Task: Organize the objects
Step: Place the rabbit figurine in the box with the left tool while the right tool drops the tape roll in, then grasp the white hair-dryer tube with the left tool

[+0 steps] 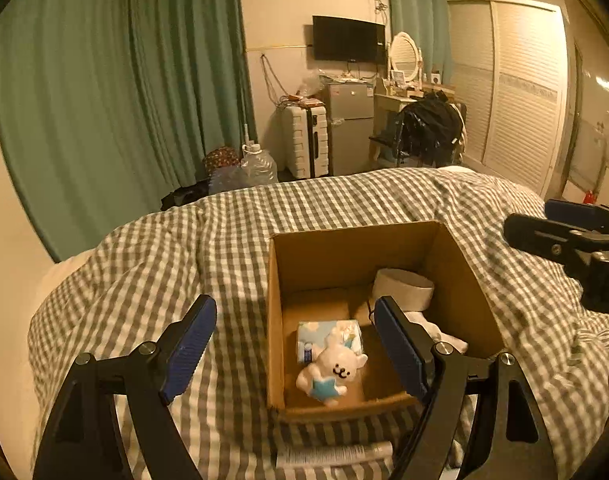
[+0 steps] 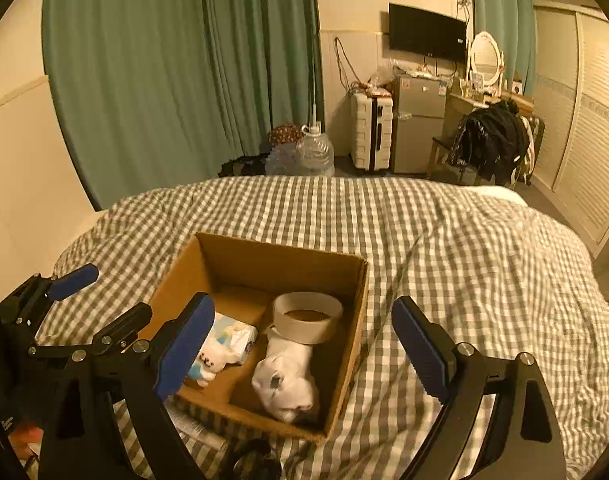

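An open cardboard box [image 1: 460, 280] [image 2: 344, 344] sits on the checked bedspread [image 1: 232, 240] [image 2: 464, 248]. Inside lie a white bear toy with a blue bib [image 1: 332, 372] [image 2: 208, 360], a light blue tissue pack [image 1: 328, 336] [image 2: 236, 334], a roll of tape [image 1: 402, 286] [image 2: 307, 316] and white cloth [image 2: 286, 380] [image 1: 432, 330]. My left gripper [image 1: 294, 350] is open and empty, above the box's near left wall. My right gripper [image 2: 300, 354] is open and empty, above the box's near right part. The left gripper also shows in the right wrist view [image 2: 100, 296]; the right one also shows in the left wrist view [image 1: 560, 228].
A flat printed packet [image 1: 336, 454] lies on the bedspread just in front of the box. Beyond the bed stand water jugs [image 1: 258, 164], a white suitcase [image 1: 306, 140], a small fridge [image 1: 350, 124] and a chair with black clothes [image 1: 428, 128]. Green curtains [image 1: 104, 100] hang at left.
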The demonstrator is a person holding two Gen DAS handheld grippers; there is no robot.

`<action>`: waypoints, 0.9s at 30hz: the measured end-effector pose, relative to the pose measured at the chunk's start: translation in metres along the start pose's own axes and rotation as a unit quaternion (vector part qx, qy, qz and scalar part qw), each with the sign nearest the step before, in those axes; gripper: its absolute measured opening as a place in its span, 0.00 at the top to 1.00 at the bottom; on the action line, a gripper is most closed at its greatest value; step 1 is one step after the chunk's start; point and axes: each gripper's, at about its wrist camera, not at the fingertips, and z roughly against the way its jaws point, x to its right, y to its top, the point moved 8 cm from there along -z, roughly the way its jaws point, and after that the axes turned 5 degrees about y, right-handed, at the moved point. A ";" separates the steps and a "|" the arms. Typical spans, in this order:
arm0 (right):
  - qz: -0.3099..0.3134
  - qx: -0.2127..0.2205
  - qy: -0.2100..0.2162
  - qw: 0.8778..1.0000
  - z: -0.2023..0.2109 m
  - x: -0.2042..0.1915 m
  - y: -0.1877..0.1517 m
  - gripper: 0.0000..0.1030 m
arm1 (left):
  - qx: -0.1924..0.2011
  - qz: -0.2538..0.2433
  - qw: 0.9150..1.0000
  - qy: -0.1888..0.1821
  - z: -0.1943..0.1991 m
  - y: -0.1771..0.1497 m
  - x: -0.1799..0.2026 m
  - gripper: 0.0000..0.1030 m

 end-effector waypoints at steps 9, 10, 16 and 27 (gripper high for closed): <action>0.024 0.031 -0.021 0.999 0.073 -0.014 -0.009 0.12 | 0.013 0.011 1.000 0.024 0.067 -0.008 -0.012 0.19; 0.028 0.033 -0.021 0.999 0.079 -0.016 -0.012 0.12 | 0.013 0.008 1.000 0.027 0.073 -0.011 -0.011 0.19; 0.043 0.028 -0.018 0.999 0.110 -0.027 -0.044 0.12 | -0.004 0.008 0.999 0.037 0.101 -0.048 -0.012 0.18; 0.058 -0.030 -0.028 0.997 0.124 -0.030 -0.139 0.12 | -0.053 0.021 0.997 0.048 0.116 -0.141 -0.015 0.18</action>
